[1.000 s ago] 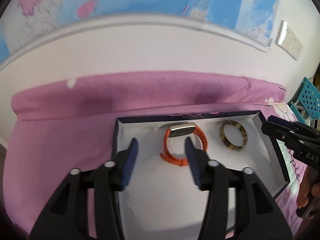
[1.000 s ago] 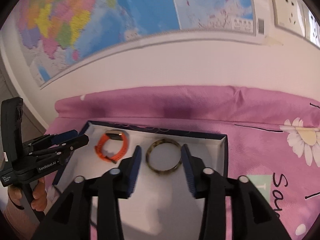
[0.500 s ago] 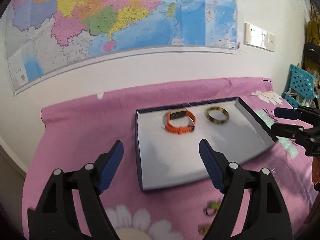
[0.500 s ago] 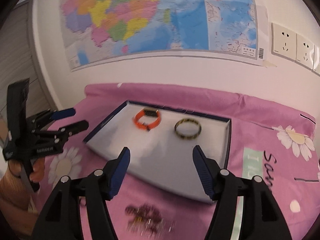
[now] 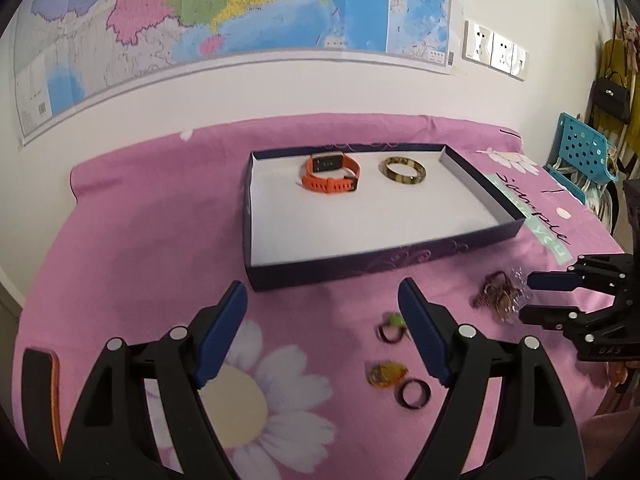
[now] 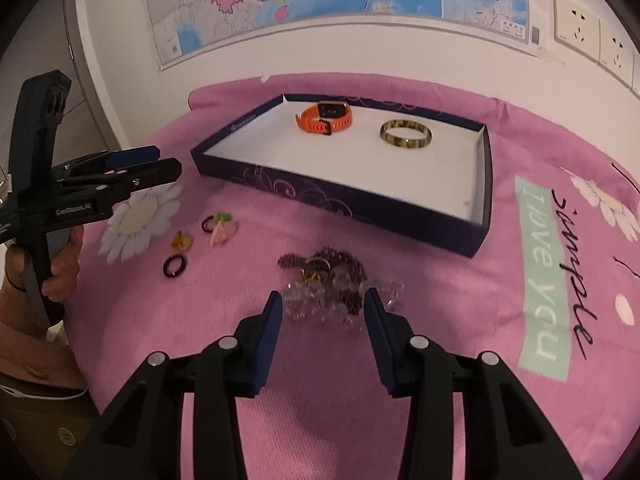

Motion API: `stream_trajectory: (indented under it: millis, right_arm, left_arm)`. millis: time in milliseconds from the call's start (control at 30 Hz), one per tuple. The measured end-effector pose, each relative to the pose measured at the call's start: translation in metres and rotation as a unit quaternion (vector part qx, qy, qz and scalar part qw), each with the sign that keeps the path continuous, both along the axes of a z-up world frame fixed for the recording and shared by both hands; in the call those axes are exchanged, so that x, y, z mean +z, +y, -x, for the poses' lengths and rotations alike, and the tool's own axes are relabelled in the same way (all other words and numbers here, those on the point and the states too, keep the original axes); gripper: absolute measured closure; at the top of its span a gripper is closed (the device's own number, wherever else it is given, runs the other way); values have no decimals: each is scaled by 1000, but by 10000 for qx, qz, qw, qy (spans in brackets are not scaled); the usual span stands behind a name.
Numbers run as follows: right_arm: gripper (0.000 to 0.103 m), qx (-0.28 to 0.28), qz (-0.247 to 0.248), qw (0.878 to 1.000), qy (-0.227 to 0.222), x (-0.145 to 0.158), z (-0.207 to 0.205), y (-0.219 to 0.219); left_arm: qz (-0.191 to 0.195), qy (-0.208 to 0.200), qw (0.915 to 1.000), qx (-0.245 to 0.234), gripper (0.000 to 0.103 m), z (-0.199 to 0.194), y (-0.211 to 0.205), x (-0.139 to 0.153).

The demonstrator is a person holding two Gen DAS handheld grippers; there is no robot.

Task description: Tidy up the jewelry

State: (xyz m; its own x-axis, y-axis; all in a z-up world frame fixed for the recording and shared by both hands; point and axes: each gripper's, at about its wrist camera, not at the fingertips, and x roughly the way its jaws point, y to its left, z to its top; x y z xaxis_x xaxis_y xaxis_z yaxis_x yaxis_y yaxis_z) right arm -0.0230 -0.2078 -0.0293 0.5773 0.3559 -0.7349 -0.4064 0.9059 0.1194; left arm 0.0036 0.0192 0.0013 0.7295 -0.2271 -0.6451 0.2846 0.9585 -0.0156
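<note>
Jewelry tangle (image 6: 326, 284) lies before tray (image 6: 340, 204), near rings (image 6: 175, 266).

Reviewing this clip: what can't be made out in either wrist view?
- Bead tangle: right wrist view, motion blur; separate pieces unclear as right gripper closes around it.
- Small rings: left wrist view, blurred, partly behind left gripper finger.
- Box logo: too small.

Wall map (image 5: 240, 4), sockets (image 5: 496, 50), blue stool (image 5: 582, 158)
</note>
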Motion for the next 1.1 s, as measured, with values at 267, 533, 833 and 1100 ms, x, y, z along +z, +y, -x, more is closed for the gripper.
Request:
stream_trajectory:
  millis: [267,533,833,1100]
  right_arm:
    - [78,-82,105,9999,-22,-5,-1,1]
    - [98,-167,53,9998,5,-3,-1,-10]
    - [95,-191,-210,9993,-246,22,7,-22]
    - [57,-92,141,9998,-127,3,-9,-9]
  left_arm:
    - [72,144,9999,41,26,8,2,-8]
    - [84,214,9997,60,26,10,3,-12]
    - [112,211,9997,43,26,14,4,-12]
    - [105,254,9996,30,26,15,4,-14]
